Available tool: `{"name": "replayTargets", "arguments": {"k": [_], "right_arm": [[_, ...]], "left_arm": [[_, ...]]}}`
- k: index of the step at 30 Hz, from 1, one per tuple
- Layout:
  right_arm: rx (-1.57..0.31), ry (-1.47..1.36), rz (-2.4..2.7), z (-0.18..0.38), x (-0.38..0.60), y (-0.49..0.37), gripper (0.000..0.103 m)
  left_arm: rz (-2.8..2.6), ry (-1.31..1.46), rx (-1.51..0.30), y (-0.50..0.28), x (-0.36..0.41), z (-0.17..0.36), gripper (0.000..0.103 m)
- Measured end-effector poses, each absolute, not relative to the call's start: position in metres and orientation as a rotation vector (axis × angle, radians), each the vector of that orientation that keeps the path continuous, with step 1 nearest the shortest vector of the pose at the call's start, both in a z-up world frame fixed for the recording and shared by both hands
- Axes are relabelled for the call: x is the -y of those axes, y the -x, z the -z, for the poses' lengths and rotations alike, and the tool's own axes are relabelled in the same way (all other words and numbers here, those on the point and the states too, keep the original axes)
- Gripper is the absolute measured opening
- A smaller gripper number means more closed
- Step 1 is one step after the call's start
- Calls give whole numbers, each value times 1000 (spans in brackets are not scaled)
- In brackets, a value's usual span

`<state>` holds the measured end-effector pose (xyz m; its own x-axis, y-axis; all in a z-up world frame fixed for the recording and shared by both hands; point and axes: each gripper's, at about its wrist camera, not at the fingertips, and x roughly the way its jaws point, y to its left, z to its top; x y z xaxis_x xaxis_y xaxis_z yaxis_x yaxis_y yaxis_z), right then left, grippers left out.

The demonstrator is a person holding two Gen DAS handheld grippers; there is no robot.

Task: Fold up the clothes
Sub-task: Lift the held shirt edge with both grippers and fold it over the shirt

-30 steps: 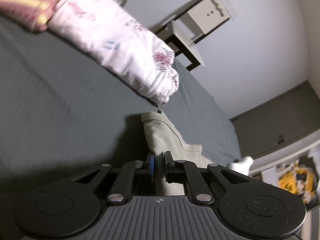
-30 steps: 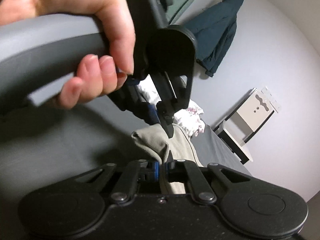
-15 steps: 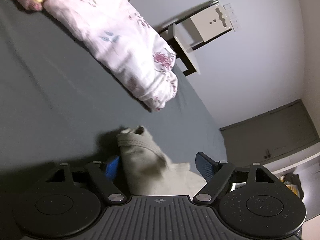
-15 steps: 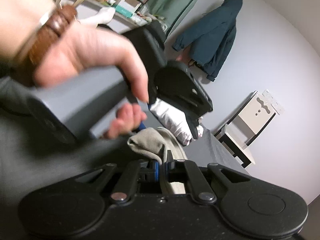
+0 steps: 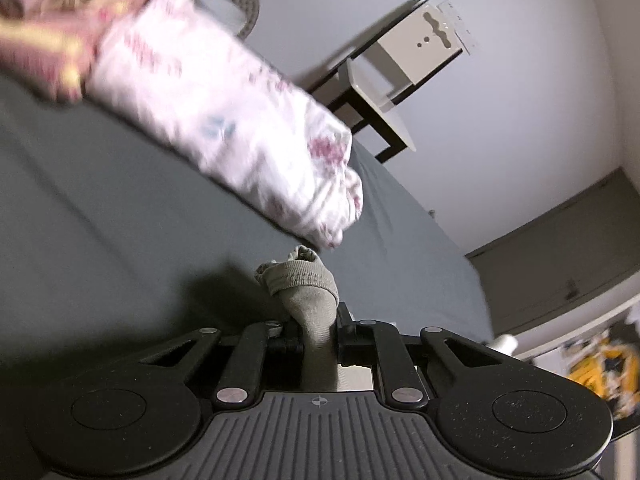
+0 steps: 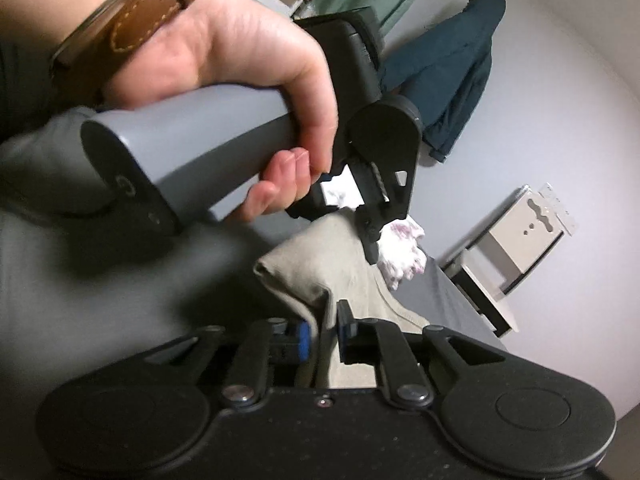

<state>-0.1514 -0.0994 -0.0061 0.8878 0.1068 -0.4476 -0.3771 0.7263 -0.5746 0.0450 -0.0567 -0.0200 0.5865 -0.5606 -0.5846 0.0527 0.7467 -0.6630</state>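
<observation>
Both the left gripper (image 5: 318, 330) and right gripper (image 6: 322, 330) pinch the beige garment (image 6: 324, 258), lifting it off the bed (image 5: 100, 208) to fold.

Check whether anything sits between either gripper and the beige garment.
Nothing does. The left gripper is already shut on the beige garment, and the right gripper has its jaws closed on another fold of it. The floral bundle lies farther back on the grey bed.
</observation>
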Motion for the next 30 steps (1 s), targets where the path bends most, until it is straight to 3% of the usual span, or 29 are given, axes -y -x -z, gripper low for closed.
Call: {"name": "replayTargets", "arguments": {"k": [11, 21, 30], "right_arm": [[-448, 161, -380, -55, 139, 148, 8], [-506, -3, -220, -59, 223, 155, 8], [-625, -297, -94, -37, 305, 154, 9]], "left_arm": [[393, 317, -877, -47, 76, -57, 14], [509, 288, -927, -55, 183, -64, 14], [507, 294, -1025, -63, 259, -28, 14]]}}
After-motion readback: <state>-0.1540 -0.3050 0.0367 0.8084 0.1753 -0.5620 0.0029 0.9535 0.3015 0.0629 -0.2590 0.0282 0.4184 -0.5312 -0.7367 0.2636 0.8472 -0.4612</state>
